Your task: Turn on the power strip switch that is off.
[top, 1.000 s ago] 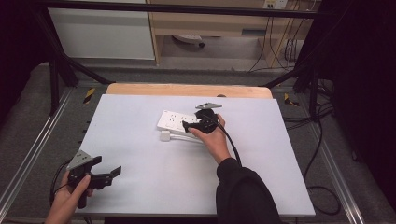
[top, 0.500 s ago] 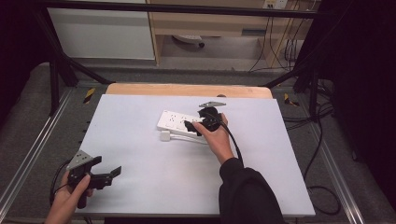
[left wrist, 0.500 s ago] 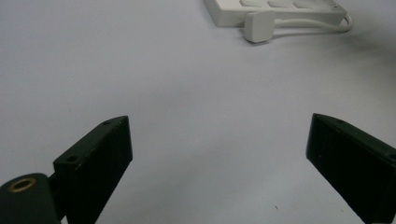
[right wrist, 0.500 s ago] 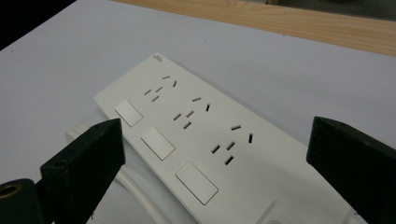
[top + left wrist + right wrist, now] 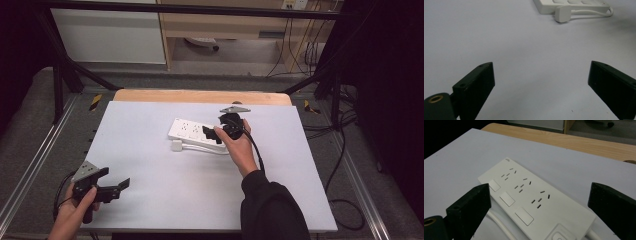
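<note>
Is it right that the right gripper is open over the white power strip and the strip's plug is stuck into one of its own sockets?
Not quite. The right gripper is open over the white power strip, but the plug is not in a socket. The left gripper view shows it lying on the table beside the strip, and the right gripper view shows the sockets empty.

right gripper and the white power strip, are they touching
Apart. In the right gripper view the right gripper hangs open above the power strip, and the strip's top face shows unbroken between the two black fingers, neither resting on it.
</note>
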`<state>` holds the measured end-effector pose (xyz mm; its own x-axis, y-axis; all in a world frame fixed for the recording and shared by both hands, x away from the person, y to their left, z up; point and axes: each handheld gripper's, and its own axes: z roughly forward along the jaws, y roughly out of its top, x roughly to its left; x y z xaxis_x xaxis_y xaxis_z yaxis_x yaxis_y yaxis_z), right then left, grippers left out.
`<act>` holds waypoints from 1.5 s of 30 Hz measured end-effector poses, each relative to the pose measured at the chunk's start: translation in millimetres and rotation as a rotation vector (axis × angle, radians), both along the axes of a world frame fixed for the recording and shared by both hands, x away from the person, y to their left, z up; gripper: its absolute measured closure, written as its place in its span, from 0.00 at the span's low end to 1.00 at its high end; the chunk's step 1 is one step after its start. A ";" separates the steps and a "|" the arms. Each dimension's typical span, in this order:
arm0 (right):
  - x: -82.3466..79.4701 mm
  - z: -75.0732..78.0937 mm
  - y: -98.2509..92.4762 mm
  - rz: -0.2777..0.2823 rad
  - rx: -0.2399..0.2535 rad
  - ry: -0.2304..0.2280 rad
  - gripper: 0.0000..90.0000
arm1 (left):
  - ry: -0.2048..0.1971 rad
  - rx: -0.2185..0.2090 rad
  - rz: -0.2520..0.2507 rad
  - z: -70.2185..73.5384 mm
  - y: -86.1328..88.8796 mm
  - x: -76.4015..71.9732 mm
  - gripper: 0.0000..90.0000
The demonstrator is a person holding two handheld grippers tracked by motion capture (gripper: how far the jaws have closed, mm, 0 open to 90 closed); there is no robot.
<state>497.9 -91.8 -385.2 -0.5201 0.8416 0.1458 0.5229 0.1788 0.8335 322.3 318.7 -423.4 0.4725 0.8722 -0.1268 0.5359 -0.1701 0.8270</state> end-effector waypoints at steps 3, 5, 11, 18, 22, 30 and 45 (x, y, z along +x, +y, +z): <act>-3.1 5.4 -5.3 0.002 0.003 -0.013 0.06 | -0.001 0.001 0.000 -0.1 0.1 0.2 0.08; -5.1 8.1 -8.1 0.005 0.003 -0.021 0.06 | -0.001 0.003 -0.001 0.0 0.0 0.1 0.08; -15.3 15.4 -20.8 0.007 0.002 -0.052 0.06 | 0.000 0.002 0.000 -0.1 0.1 0.1 0.08; -31.5 20.5 -41.3 -0.003 0.011 -0.080 0.06 | -0.002 0.004 0.001 -0.3 0.5 0.2 0.08; -41.3 22.5 -53.9 -0.006 0.026 -0.094 0.06 | -0.003 0.002 0.003 -0.4 0.4 0.1 0.08; -61.9 22.6 -80.1 -0.033 0.028 -0.132 0.07 | -0.006 0.003 0.006 -0.2 0.6 -0.1 0.08; -101.8 -2.2 -128.3 -0.107 0.021 -0.192 0.06 | -0.005 0.002 0.008 -0.7 0.6 -0.1 0.08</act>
